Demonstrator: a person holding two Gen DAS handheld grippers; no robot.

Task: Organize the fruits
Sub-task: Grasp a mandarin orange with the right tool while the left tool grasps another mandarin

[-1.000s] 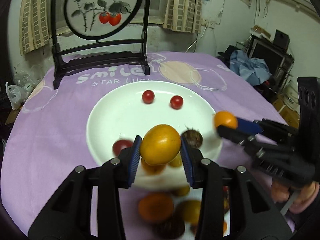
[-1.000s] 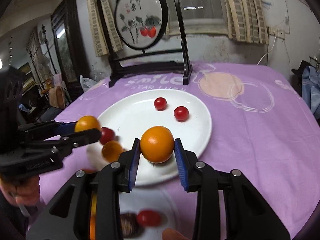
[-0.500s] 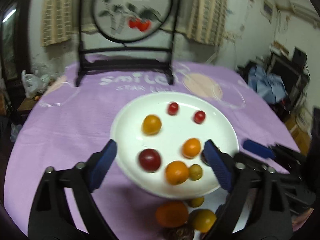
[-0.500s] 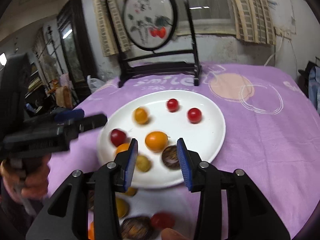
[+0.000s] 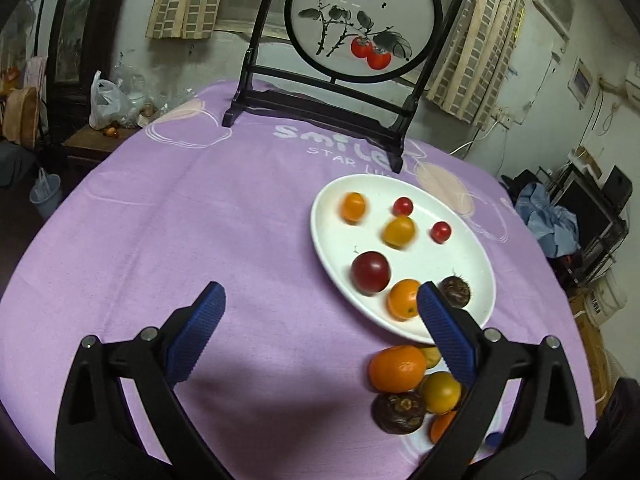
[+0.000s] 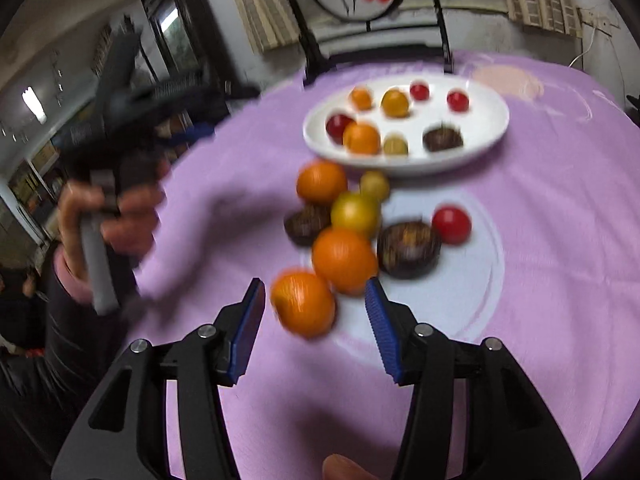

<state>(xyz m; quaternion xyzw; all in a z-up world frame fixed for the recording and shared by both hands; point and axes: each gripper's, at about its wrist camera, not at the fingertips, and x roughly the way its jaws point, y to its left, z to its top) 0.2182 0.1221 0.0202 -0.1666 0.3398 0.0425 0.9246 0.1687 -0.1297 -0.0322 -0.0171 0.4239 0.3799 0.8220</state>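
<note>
Left gripper (image 5: 318, 312): jaws spread wide and opening, nothing between the pads, only purple cloth (image 5: 200, 220) of the counter beneath. Right gripper (image 6: 314, 320): jaws part open and opening; an orange (image 6: 303, 305) sits in the gap at lower centre of the right wrist view, with clear daylight on both sides, so not gripped.

Location of fruit: white plate (image 5: 332, 240) at centre right of the left wrist view carries small orange and yellow fruits, cherry tomatoes (image 5: 403, 206), a dark red plum-like fruit (image 5: 371, 272) and a dark spiky-skinned one (image 5: 455, 291). A loose pile (image 6: 352, 216) lies on the cloth just below the plate: oranges, a yellow fruit, a red tomato, brown-purple round ones with crowned tops, possibly mangosteens (view blurred, not certain).

Handling, judged:
- Orange: light, firm, round, dimpled skin gives fair friction. Take across the widest part, pads on opposite sides, or it will squirt out.
- Tomatoes: thin-skinned, soft, smooth; gentle squeeze only.
- Dark hard-shelled fruits: stiffer, tolerate a firmer hold.
- All round, so they roll once set down; release low onto the plate.

Appearance: orange is bright, glossy, slightly flattened, motion-smeared in the right wrist view.
</note>
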